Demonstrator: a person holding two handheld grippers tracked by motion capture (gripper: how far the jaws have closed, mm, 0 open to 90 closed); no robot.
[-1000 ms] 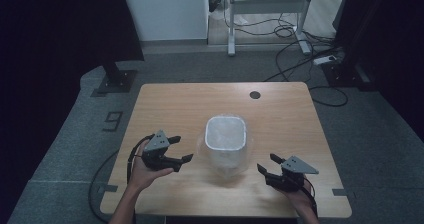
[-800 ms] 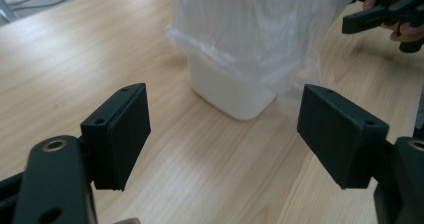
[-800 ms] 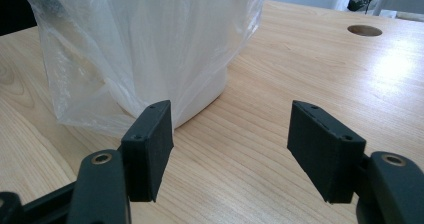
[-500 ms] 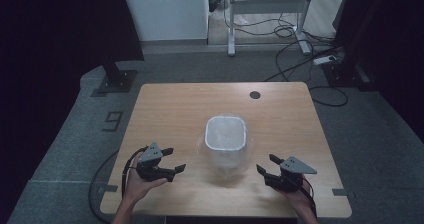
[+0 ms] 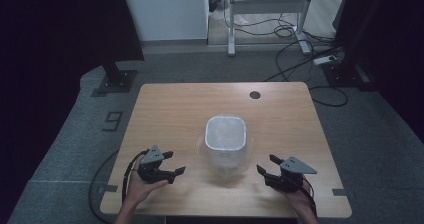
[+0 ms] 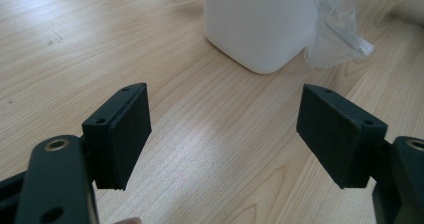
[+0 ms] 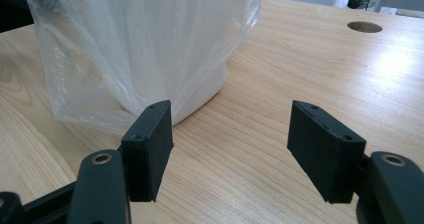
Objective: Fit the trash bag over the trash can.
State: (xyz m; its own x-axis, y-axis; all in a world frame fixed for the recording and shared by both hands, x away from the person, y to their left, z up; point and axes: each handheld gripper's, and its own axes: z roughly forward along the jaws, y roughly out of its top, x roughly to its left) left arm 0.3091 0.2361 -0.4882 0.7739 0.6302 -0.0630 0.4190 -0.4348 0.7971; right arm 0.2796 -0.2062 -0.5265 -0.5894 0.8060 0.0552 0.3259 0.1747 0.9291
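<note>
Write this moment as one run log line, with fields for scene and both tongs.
scene: white bin with clear plastic liner on wooden table | left tongs: open, empty, beside bin | right tongs: open, empty, beside bin

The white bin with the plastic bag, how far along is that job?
Done: a clear plastic bag already lines the white bin, its edges draped outside. In hand: nothing; the left gripper and right gripper sit open on either side. Left: any handling of the bag.

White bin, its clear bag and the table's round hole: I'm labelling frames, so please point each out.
white bin (image 5: 226,134): high view, open top.
clear bag (image 7: 100,49): right gripper view, hanging side.
round hole (image 5: 255,94): high view, its middle.
</note>
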